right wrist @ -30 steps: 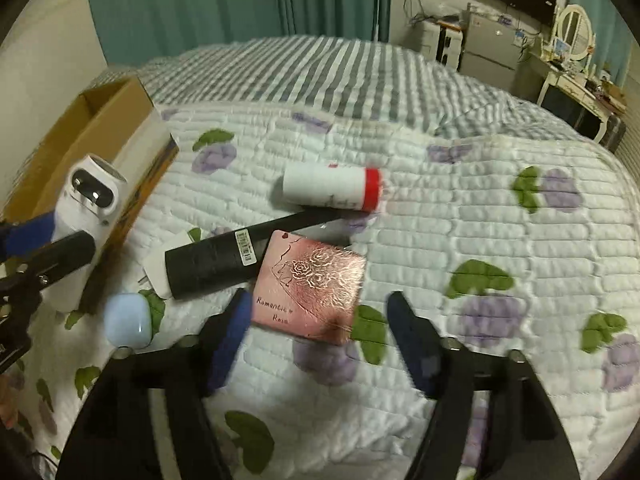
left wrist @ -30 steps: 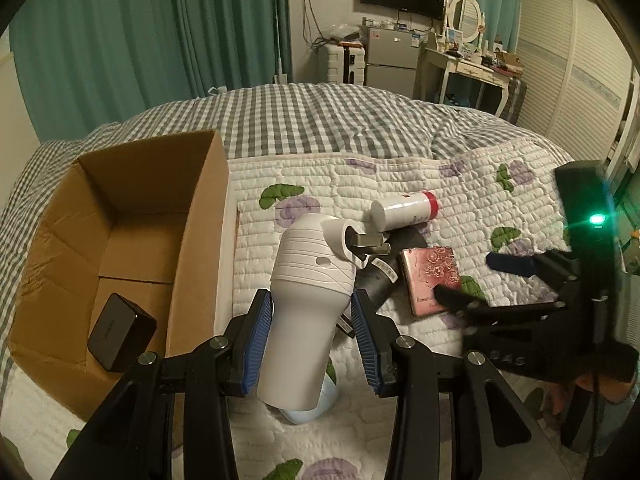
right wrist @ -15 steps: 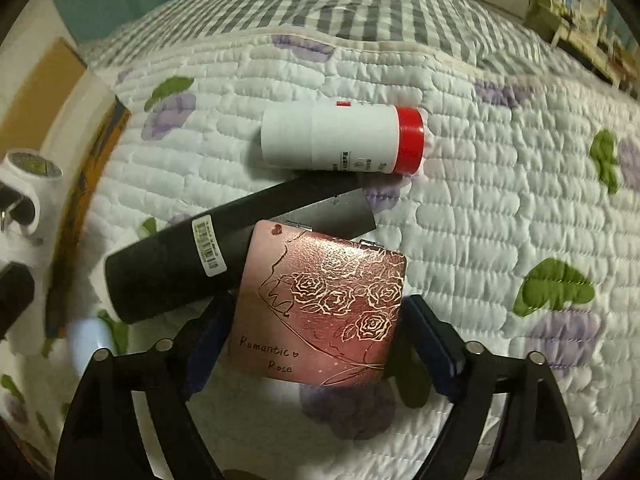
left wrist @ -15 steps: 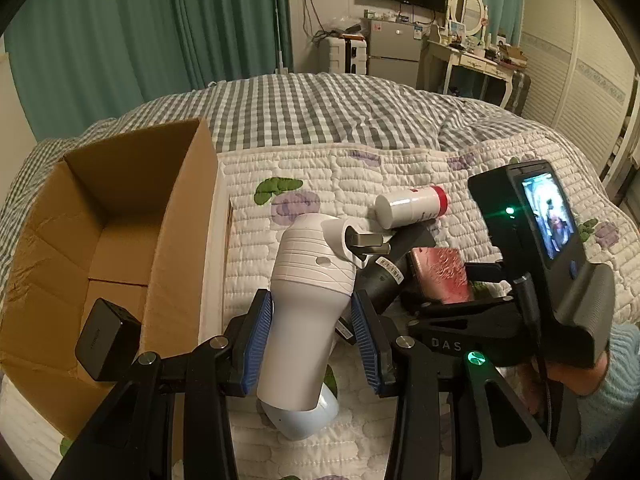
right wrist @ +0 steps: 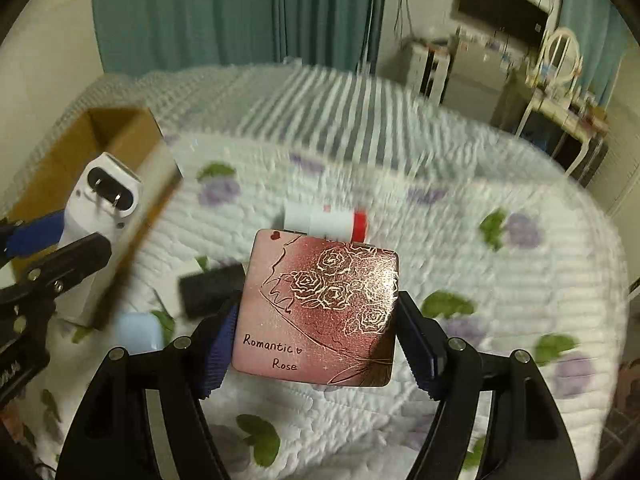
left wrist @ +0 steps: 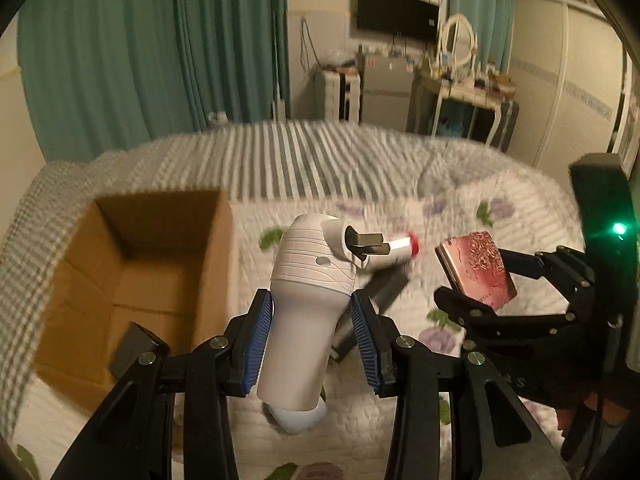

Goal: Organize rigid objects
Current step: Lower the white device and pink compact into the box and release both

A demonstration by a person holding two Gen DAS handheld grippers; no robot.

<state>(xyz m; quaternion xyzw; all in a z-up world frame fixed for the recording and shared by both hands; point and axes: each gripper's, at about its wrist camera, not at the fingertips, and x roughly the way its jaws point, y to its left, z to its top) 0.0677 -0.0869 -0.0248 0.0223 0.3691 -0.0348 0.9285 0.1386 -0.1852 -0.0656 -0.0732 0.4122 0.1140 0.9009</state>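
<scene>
Your left gripper (left wrist: 312, 336) is clamping the white charger (left wrist: 308, 300) beside the cardboard box (left wrist: 132, 256); your right gripper (right wrist: 316, 344) is gripping the pink compact (right wrist: 320, 308) above the bed (right wrist: 460, 240).

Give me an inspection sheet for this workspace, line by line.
Surface: quilted bed cover, floral print.
Job's things: white plug adapter in left gripper; pink case in right gripper, lifted; box holds a black block; white bottle, black tube and blue case on the cover.
Clutter: nothing seen.
Grippers: both shut on their loads.
Cables: wires on far wall.
Surroundings: green curtains, TV, vanity mirror.
</scene>
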